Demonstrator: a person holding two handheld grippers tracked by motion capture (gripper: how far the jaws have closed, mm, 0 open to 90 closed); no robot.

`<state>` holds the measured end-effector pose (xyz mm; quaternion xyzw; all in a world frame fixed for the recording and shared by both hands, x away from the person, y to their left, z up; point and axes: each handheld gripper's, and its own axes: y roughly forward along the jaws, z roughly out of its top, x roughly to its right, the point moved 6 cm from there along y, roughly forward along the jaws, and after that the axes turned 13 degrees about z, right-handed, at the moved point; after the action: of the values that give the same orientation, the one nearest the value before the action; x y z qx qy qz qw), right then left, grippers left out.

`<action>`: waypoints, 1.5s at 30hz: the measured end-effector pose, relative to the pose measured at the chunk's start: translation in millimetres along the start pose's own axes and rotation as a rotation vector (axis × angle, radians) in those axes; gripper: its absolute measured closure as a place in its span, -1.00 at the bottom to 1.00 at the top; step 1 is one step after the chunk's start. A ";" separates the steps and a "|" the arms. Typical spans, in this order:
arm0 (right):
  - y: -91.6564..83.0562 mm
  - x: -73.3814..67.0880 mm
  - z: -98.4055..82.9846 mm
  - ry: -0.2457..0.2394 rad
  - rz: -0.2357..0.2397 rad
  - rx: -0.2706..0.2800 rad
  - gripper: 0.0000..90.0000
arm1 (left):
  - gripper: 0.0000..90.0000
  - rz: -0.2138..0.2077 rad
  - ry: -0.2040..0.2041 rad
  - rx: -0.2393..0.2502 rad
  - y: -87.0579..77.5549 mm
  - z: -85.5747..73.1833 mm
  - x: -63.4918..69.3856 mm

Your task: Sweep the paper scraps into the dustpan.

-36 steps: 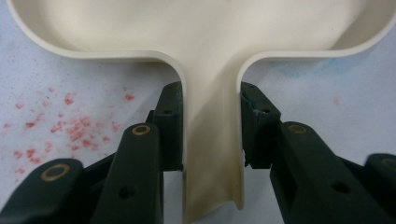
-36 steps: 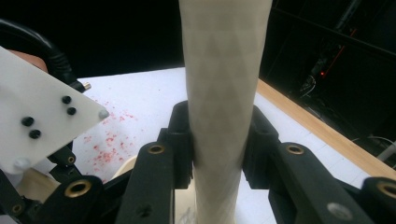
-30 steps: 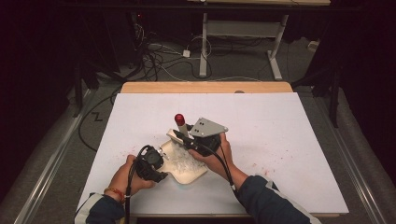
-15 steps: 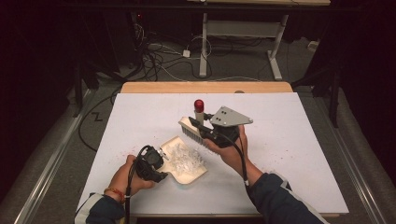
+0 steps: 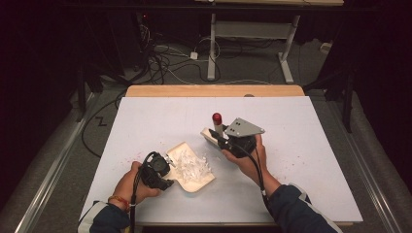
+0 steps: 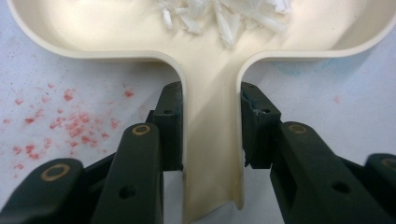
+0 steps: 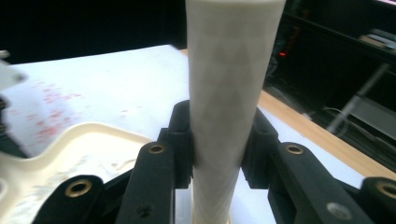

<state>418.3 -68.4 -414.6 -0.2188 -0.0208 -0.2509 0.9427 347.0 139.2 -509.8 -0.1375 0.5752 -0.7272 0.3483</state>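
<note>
On the white desk [image 5: 145, 121] a cream dustpan [image 5: 194, 177] lies flat near the person's side, its pan holding a loose heap of white shreds [image 5: 192, 165]. The left gripper [image 5: 163, 177] sits at the dustpan's near-left end, and in the left gripper view its jaws are closed on the dustpan's handle [image 6: 212, 140]: the handle runs straight up between the two black pads, touching both, and widens into the pan just beyond the jaw tips, where the shreds [image 6: 224, 16] lie. Faint red specks [image 6: 60, 121] mark the desk to the left of the handle in that view. The right gripper [image 5: 221, 138], with its grey three-cornered plate on top, is held to the right of the dustpan and apart from it, a little farther from the person. Its jaws are clamped on the pale handle of a brush [image 7: 229, 102], which stands upright between the pads in the right gripper view, pressed on both sides, with its length passing up out of the top of the picture and down below the jaws. In the high view the brush [image 5: 214, 131] shows a dark red knob at its top end and a flat pale head beside the jaws, on the side towards the dustpan. In the right gripper view the rim of the dustpan [image 7: 93, 135] lies low at the left, well clear of the brush handle
</note>
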 end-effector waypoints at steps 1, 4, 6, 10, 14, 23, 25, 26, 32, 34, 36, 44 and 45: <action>2.4 -5.1 0.8 0.000 0.015 -0.006 0.57 | 0.41 0.000 0.000 0.001 -0.1 -0.1 0.0; 7.3 -22.1 3.9 0.003 0.062 0.003 0.57 | 0.41 0.000 0.000 0.003 -0.1 -0.4 0.1; 8.5 -27.5 5.6 0.008 0.079 0.012 0.57 | 0.41 0.000 0.000 0.004 -0.2 -0.4 0.0; 13.5 -47.3 15.4 0.022 0.145 0.044 0.57 | 0.41 0.001 0.001 0.005 -0.6 -0.2 0.0; 12.2 -52.9 25.1 -0.003 0.158 0.065 0.57 | 0.41 0.000 0.001 0.008 -1.1 -0.5 -0.3; -11.2 -36.1 35.5 0.011 0.126 0.104 0.57 | 0.41 -0.002 0.001 0.008 -0.4 -0.6 -0.5; -20.1 -31.4 35.2 0.018 0.116 0.114 0.57 | 0.41 -0.009 -0.004 0.011 -0.1 -1.2 -0.8; -24.5 -29.0 34.4 0.016 0.111 0.115 0.57 | 0.41 -0.009 -0.004 0.011 -0.1 -1.2 -0.8; -45.3 -17.3 20.1 0.019 0.078 0.090 0.57 | 0.41 -0.013 0.003 0.004 -0.1 -0.9 -1.6; -51.9 -13.0 13.5 0.017 0.057 0.076 0.57 | 0.41 -0.011 0.001 0.002 -0.3 -1.1 -1.7; -58.4 -10.1 6.6 0.023 0.051 0.070 0.57 | 0.41 -0.007 0.003 -0.001 -0.7 -1.7 -1.8; -56.9 -23.9 -15.0 0.033 0.119 -0.016 0.57 | 0.41 -0.001 -0.005 -0.004 -1.1 -3.9 -1.7; -51.2 -34.4 -13.1 0.020 0.145 -0.016 0.57 | 0.41 0.000 -0.007 -0.004 -1.2 -4.2 -1.7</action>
<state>362.6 -97.8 -411.0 -0.2246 0.0065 -0.1845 0.9568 345.2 143.6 -509.6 -0.1409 0.5754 -0.7256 0.3499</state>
